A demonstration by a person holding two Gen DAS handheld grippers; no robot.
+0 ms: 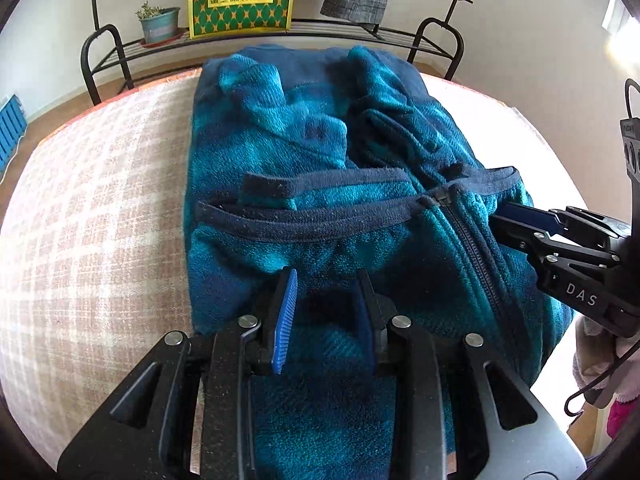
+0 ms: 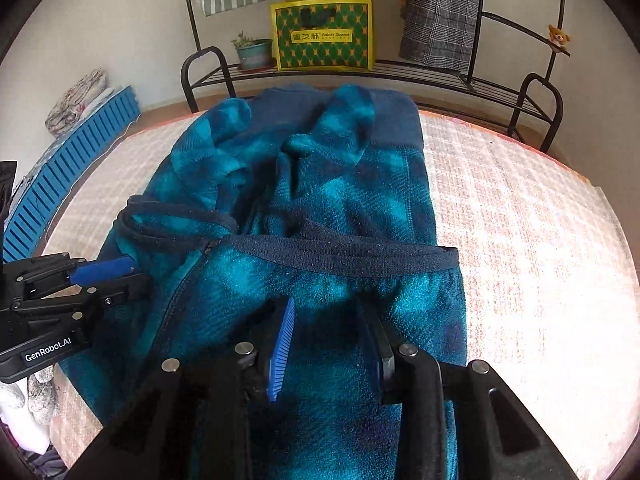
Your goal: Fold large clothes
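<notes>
Folding is underway on a blue-teal fleece jacket (image 1: 320, 152) lying on a table (image 1: 100, 200) with a pale checked cloth. Left wrist view: left tongs (image 1: 326, 316) sit low over the near part of the jacket, jaws part-way apart, fleece showing between the pads, but pads don't look pressed on it, so open, nothing gripped. Sleeves are bunched on top toward the far end, dark hem band (image 1: 312, 216) folded across the middle, zipper (image 1: 476, 256) running down on the right side. Right tongs (image 1: 516, 220) come in from the right edge near the zipper. Right wrist view: right tongs (image 2: 330, 344) hover over the near fleece (image 2: 340, 208), jaws apart with cloth in the gap but no pinch visible, so open too. Left tongs (image 2: 120, 272) enter from the left at the jacket edge; whether they touch cloth there is unclear. Behind, a metal rack (image 2: 400, 70) holds a yellow bag (image 2: 322, 38) and a potted plant (image 2: 252, 52). Risks, as a guess: thick fleece may slip from a shallow pinch, loose sleeves could spill out when lifted, and uneven pulling by the two hands would skew the fold.
</notes>
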